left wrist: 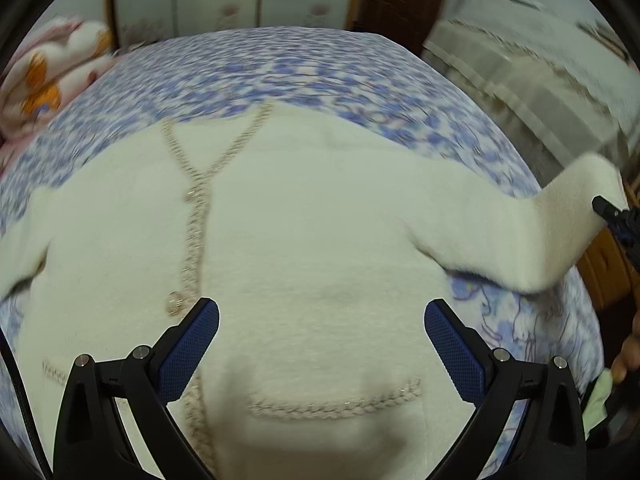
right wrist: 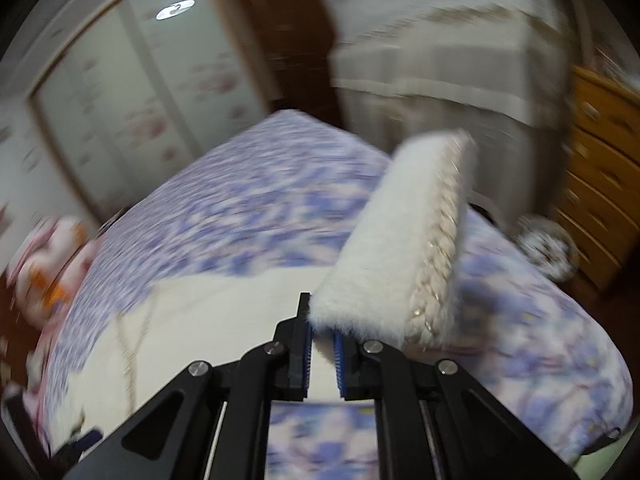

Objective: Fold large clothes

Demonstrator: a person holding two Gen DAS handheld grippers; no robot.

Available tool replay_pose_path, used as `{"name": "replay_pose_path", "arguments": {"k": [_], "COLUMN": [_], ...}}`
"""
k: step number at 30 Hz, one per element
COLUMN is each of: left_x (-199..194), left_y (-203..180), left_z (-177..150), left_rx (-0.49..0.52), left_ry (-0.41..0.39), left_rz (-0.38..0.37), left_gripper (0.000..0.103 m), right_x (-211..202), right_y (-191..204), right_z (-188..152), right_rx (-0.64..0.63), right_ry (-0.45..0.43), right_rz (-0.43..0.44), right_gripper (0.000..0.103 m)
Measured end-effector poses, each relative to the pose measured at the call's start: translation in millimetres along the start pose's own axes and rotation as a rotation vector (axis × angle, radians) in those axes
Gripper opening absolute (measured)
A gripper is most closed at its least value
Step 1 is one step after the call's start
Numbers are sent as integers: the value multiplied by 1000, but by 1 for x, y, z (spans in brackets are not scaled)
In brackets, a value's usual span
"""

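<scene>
Right gripper [right wrist: 322, 344]: black frame, blue pads, jaws nearly closed, clamped on the cuff of the fluffy cream cardigan's sleeve [right wrist: 396, 240], which is lifted off the bed (braided trim along its edge). Left gripper [left wrist: 322, 320]: jaws wide apart, nothing between, above the cardigan body [left wrist: 304, 216]. Cardigan lies flat, front up, on the blue-floral bedsheet [left wrist: 304, 68]. Beyond: patterned wardrobe doors [right wrist: 132, 92], wooden drawers [right wrist: 600, 168]; probably a curtain behind, blurred.

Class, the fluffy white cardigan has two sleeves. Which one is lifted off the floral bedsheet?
The sleeve pinched at its braided cuff by the right gripper, raised clear of the blue floral bedsheet. The other sleeve lies flat, and the left gripper is open, holding nothing.
</scene>
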State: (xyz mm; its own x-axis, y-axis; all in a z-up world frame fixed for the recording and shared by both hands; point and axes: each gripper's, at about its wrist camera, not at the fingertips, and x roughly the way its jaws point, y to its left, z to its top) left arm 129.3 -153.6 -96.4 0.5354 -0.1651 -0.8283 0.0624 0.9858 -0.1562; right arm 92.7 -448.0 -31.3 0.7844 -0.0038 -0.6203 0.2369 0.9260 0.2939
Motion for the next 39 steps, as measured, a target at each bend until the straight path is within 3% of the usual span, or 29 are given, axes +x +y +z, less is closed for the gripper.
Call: {"name": "replay_pose_path", "arguments": {"k": [3,5,8,11,13,18,22,25,30,32,33,34,35,36,39], "left_x": [-6,-4,2,13,21,46,70,87,117,123,125,128,131,135,129], "left_y": [35,50,62,65,64,61,48,34,19,12,8,2,-3,-13,-34], "left_z": [3,-1,-7,-9,-14,-14,-10,-11,-16,-11,-9,-5,-2,1,15], "left_rx": [-105,-127,-129,-125,-126,-186,-230,-221,-217,-212,-204,-193,-180,-156,-40], "left_ry": [5,18,33,64,90,157,209,244,302,295,296,306,322,340,338], "left_rz": [-31,-29,-19,-58,-102,-257,-401,-453,-445,-449,-455,-466,-474,-472,-414], "left_gripper": [102,102,102,102,102,101,94,89,80,73,60,40,31,15,14], "right_x": [10,28,64,93,93,60,47,42,47,48,48,49,49,50,49], "right_y": [62,91,116,127,129,112,108,96,79,75,74,73,72,72,69], "right_z": [-21,-44,-87,-126,-139,-139,-139,-140,-147,-152,-154,-156,-156,-157,-156], "right_rx": [-140,-205,-273,-342,-395,-380,-370,-321,-249,-229,-225,-223,-222,-219,-196], "right_ry": [58,129,283,426,432,408,414,434,464,477,481,481,481,482,481], "right_rz": [115,144,153,104,69,140,148,167,173,174,172,170,169,169,173], "right_gripper": [9,9,14,21,23,42,43,43,43,43,43,43,43,43,43]}}
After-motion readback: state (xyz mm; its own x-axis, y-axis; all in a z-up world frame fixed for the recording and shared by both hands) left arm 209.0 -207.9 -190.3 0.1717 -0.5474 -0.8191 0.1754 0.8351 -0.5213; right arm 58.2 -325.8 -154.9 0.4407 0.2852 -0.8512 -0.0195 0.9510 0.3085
